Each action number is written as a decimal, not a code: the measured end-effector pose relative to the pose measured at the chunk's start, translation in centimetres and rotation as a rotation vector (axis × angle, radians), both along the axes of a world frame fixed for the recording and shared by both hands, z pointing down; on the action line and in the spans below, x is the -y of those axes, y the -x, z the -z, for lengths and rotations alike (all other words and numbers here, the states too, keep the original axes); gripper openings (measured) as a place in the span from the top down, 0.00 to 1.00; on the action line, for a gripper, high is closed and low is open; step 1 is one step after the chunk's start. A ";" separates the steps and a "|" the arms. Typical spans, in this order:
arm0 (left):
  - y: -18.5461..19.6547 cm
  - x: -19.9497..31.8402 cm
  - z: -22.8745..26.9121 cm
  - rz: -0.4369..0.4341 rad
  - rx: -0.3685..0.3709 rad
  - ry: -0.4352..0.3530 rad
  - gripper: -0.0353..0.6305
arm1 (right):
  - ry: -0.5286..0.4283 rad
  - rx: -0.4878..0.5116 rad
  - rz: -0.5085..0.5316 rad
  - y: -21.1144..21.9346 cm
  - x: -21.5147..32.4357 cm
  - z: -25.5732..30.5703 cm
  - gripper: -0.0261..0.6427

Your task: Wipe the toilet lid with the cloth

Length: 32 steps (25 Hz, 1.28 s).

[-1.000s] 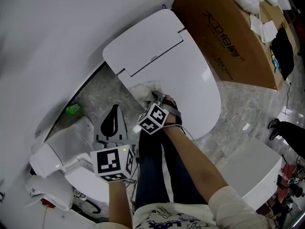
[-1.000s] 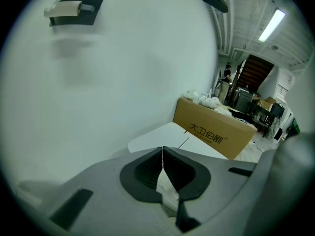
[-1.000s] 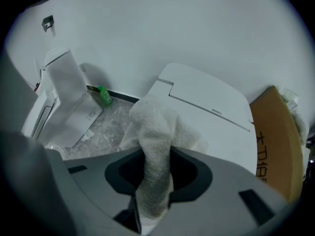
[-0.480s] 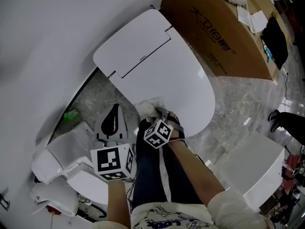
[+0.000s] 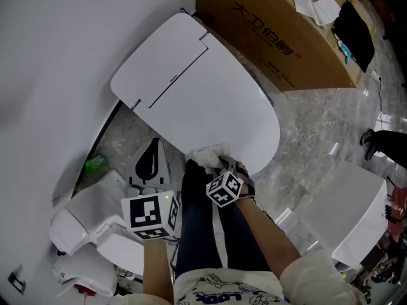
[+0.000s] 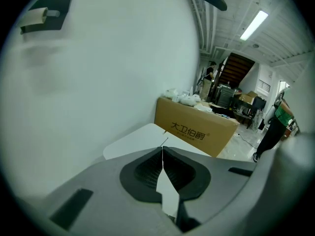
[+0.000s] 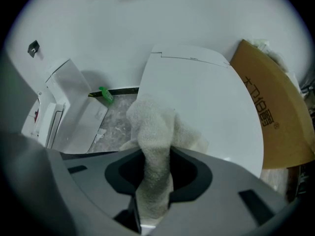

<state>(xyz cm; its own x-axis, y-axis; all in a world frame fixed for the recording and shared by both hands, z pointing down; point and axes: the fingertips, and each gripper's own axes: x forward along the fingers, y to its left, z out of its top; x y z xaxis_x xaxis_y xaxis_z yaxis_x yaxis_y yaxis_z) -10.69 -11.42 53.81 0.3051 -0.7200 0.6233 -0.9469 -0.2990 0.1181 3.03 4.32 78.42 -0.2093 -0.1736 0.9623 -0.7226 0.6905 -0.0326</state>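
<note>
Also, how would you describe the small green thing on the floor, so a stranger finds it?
Start at the big white toilet lid. Left of it in the head view, a strip of grey floor runs along the white wall. The green thing lies there near the wall, the only green item among white and grey pieces.

the toilet lid [image 5: 210,100] is smooth glossy plastic, the cloth [image 7: 152,132] rough nubby terry, the far cardboard box [image 5: 273,37] matt brown, the floor [image 5: 318,132] polished veined stone.
</note>
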 end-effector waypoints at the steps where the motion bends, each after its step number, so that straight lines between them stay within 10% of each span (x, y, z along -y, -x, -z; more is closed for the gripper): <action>1: -0.3 0.0 0.1 -0.008 0.000 -0.001 0.93 | 0.002 -0.001 -0.008 -0.5 -0.5 -0.1 0.79; 25: -6.1 -1.3 1.3 -0.127 0.001 -0.011 0.93 | 0.085 -0.063 -0.209 -10.1 -7.3 -0.8 0.79; 32: -5.2 -0.4 3.3 -0.093 0.001 -0.038 0.93 | -0.077 0.053 -0.357 -11.1 -2.4 4.9 0.81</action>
